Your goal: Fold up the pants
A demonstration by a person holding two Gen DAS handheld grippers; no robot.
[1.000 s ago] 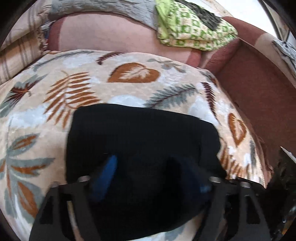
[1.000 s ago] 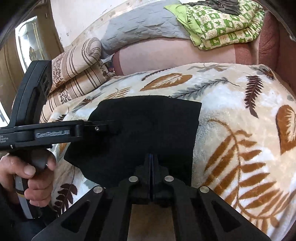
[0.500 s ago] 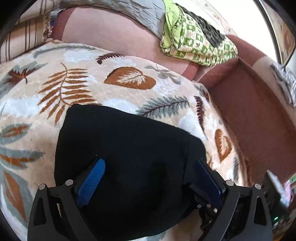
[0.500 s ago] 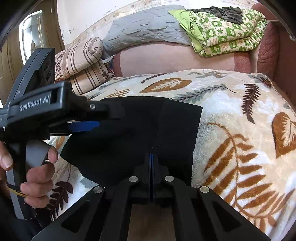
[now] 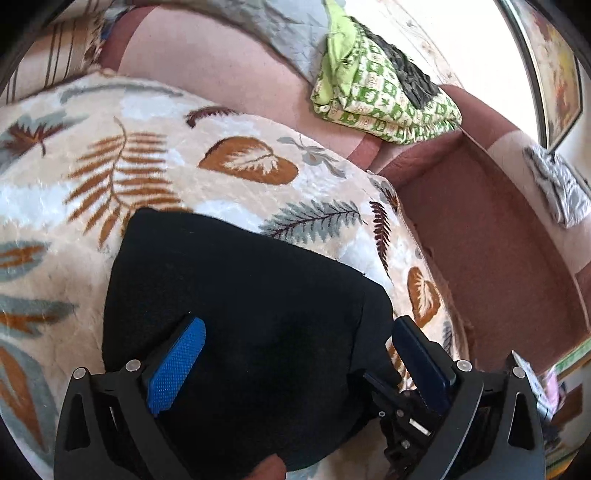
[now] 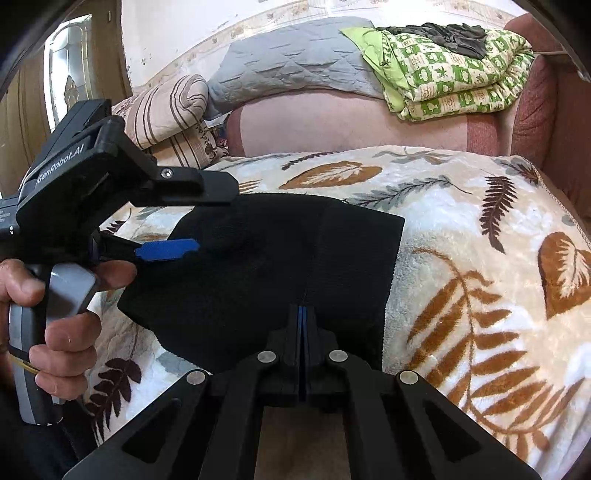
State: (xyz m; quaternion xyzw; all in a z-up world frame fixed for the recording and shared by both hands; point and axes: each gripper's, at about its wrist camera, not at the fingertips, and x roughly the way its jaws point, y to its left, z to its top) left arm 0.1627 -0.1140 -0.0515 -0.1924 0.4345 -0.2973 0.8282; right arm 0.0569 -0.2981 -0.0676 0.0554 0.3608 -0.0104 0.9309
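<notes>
A plush leaf-print blanket (image 6: pixel 480 266) in cream, rust and grey covers the sofa seat, and behind it the pink backrest (image 6: pixel 351 125) carries a quilted grey cover (image 6: pixel 291 74), a folded green-and-white checked quilt (image 6: pixel 454 85) with a crumpled dark garment (image 6: pixel 447 33) on top, and striped cushions (image 6: pixel 170 107) at the left end. The black pants (image 6: pixel 266 269) lie folded into a flat, compact block on the blanket, matte and finely knitted, the long side running left to right across the seat in the right wrist view, with a straight cut edge toward the right and a rounded fold toward the left. The left gripper (image 5: pixel 295 332), held in a bare hand (image 6: pixel 55 306), hovers over the left part of the block with its jaws spread wide, blue textured pads (image 5: pixel 177 362) showing, holding nothing. The right gripper (image 6: pixel 302 314) sits at the near edge of the pants, jaws pressed together; whether any cloth is pinched between them I cannot tell.
</notes>
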